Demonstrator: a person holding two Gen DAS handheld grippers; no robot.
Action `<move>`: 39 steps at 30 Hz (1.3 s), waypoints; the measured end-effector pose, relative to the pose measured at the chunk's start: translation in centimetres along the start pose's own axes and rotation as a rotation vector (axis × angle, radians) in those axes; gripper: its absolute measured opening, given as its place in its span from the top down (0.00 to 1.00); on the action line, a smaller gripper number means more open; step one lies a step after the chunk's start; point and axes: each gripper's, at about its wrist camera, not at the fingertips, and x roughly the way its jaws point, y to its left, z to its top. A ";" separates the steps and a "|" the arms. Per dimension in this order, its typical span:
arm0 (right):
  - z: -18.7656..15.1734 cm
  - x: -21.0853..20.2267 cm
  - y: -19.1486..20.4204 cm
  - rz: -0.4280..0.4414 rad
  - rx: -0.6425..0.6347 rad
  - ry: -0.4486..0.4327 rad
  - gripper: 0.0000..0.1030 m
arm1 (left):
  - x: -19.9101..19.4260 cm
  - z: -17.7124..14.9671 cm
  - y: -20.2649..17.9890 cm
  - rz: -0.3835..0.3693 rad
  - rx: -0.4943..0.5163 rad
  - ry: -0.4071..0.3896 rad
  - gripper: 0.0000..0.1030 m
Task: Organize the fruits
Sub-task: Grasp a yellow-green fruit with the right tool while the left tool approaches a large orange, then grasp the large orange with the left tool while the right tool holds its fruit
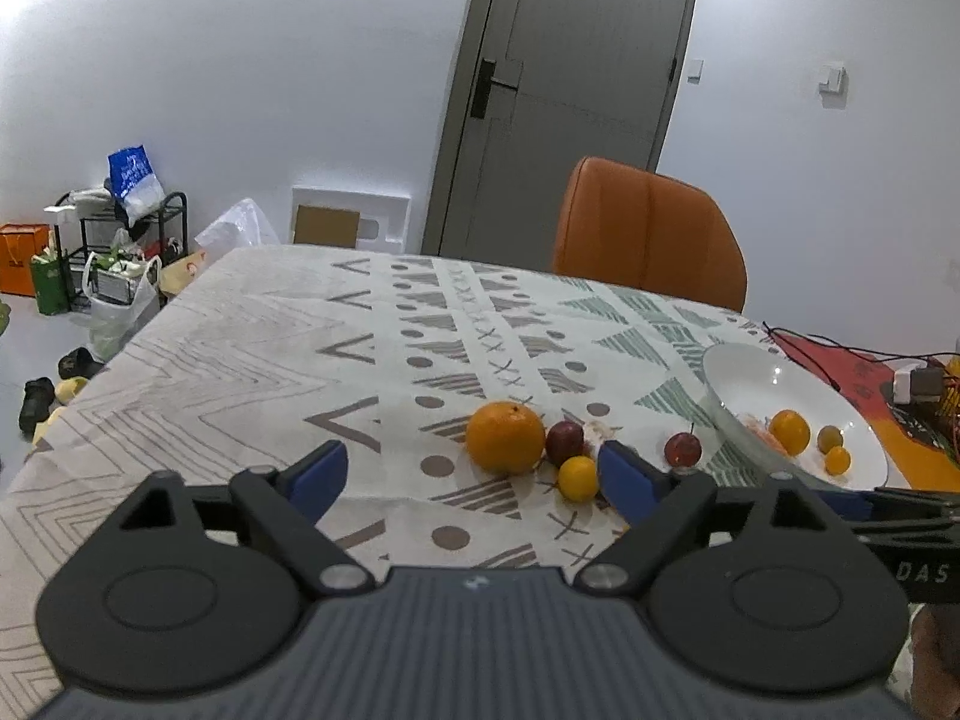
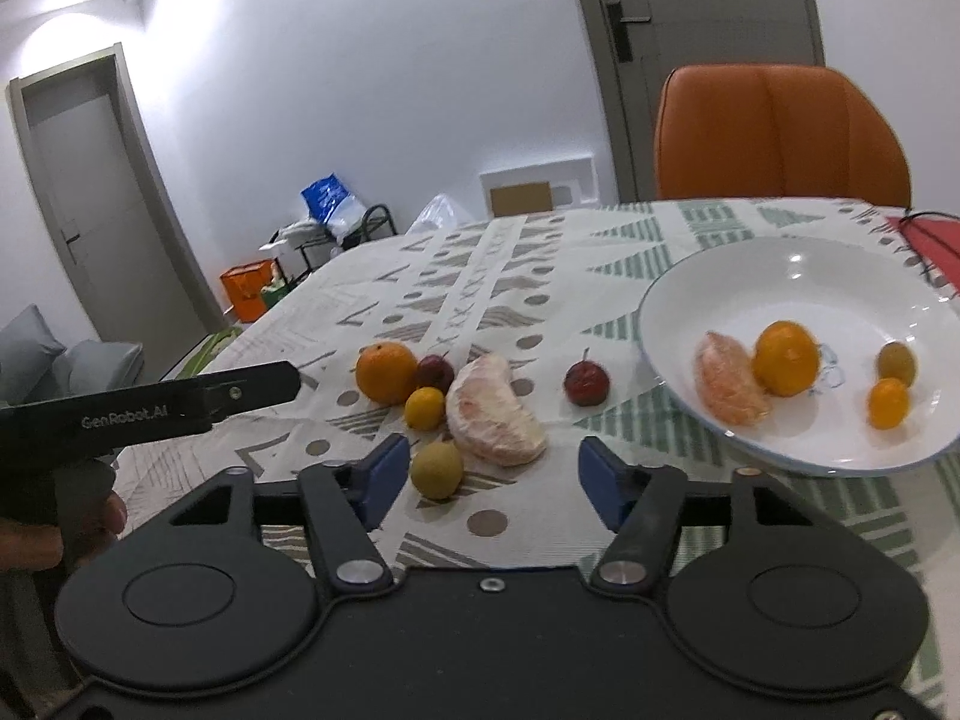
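Observation:
On the patterned tablecloth lie a large orange (image 2: 386, 372) (image 1: 505, 437), a dark red fruit (image 2: 435, 373) (image 1: 564, 441), a small yellow citrus (image 2: 425, 408) (image 1: 578, 478), a wrapped pomelo segment (image 2: 495, 411), a green-yellow fruit (image 2: 437, 468) and a second red fruit (image 2: 586, 383) (image 1: 682, 449). The white bowl (image 2: 798, 276) (image 1: 750, 372) holds a pomelo segment (image 2: 729, 387), an orange (image 2: 786, 357) and two small fruits. My right gripper (image 2: 489, 477) is open and empty, just short of the pomelo segment and the green-yellow fruit. My left gripper (image 1: 474, 477) is open and empty, near the large orange.
An orange chair (image 2: 780, 132) stands behind the table's far edge. A red mat with cables (image 1: 870, 372) lies right of the bowl. The left gripper's body (image 2: 150, 405) reaches in from the left in the right wrist view. Bags and a rack (image 1: 120, 252) sit on the floor beyond the table's left side.

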 end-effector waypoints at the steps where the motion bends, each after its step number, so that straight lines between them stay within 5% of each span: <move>1: 0.0 0.3 0.1 0.006 0.002 0.007 0.42 | 0.2 -0.1 0.1 -0.002 -0.003 0.006 0.18; 12: 0.0 2.7 1.2 0.036 -0.009 0.066 0.46 | 1.7 -0.6 1.0 -0.026 -0.021 0.049 0.26; 14: 0.0 3.2 1.4 0.037 -0.014 0.075 0.51 | 1.9 -0.6 1.1 -0.035 -0.023 0.052 0.26; 18: 0.1 4.3 1.6 0.050 -0.010 0.106 0.77 | 2.2 -0.5 1.3 -0.046 -0.024 0.060 0.26; 23: 0.6 3.7 1.7 0.055 -0.012 0.075 0.78 | 2.8 -0.2 1.3 -0.048 -0.017 0.056 0.27; 26: 1.1 3.2 1.5 0.048 -0.012 0.061 0.78 | 3.4 0.1 1.2 -0.056 -0.028 0.066 0.39; 39: 1.7 2.2 -0.2 0.016 0.019 0.024 0.78 | 6.2 0.8 0.1 -0.063 -0.033 0.093 0.40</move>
